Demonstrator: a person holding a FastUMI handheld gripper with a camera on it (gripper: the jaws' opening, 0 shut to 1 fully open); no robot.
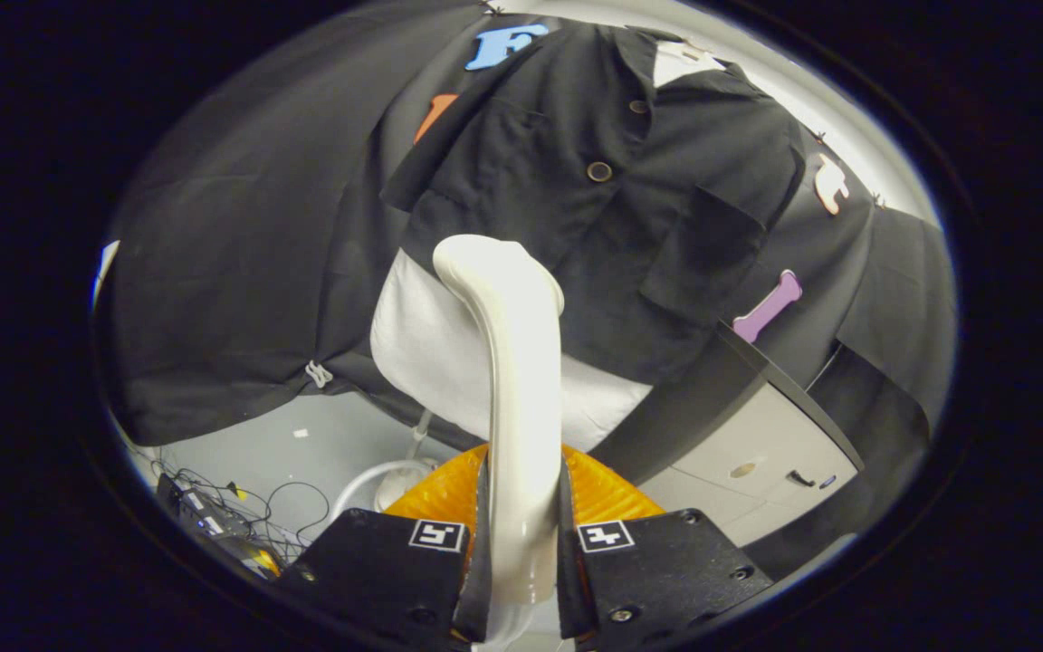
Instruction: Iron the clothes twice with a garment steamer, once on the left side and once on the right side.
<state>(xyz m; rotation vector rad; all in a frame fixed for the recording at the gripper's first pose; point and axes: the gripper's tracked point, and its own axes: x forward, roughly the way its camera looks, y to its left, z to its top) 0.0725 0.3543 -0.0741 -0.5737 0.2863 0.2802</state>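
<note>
the garment steamer [514, 398] is gripped by its handle in the tongs [521, 543], both fingers pressed on the handle from either side. its curved head rises just ahead of the fingers and is seen close to, perhaps touching, the lower hem of the dark shirt [594, 208] — contact cannot be told for sure. the shirt is hung on a pale padded form [431, 353] before the booth wall, buttoned, with a chest pocket on each side. a grey cabinet [757, 462] stands beyond, to one side, and cables [241, 507] lie on the floor. a pass over one side of the shirt is judged to be in hand or about to begin — which pass cannot be told. next, the head is to be kept against the cloth and drawn steadily along that half, the grip held firm.
</note>
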